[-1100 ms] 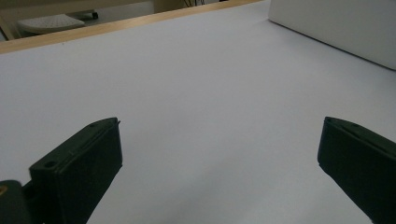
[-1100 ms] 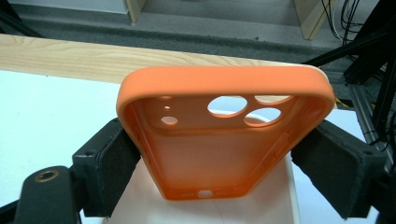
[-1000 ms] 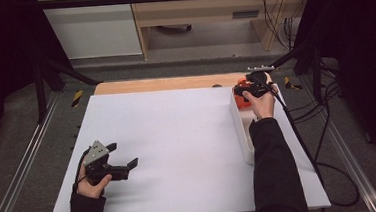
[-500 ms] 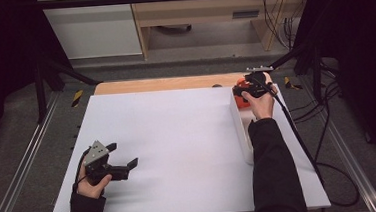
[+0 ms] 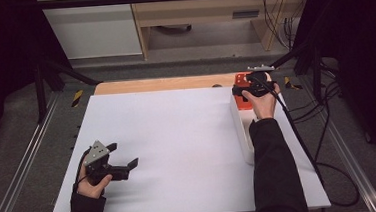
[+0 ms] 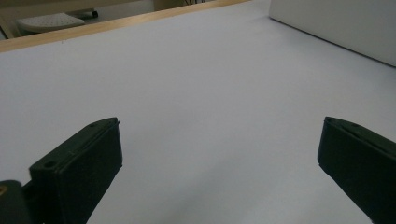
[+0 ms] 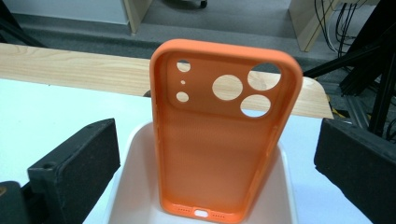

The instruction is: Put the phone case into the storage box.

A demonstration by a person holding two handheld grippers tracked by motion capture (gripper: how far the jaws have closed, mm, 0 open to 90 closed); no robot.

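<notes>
Standing in a white tray [image 7: 140,186], orange phone case [image 7: 219,140]; right gripper [image 7: 215,163] just opened wide.

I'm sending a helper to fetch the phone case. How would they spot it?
Start at the white table and go to its far right corner, where a long white tray lies. The phone case stands on end inside it, the one bright orange thing there, with round camera holes near the top.

Orange phone case [image 7: 219,135]: foot cut off by the right gripper view's bottom edge; in the high view, mostly hidden behind the right gripper [image 5: 253,87].
</notes>
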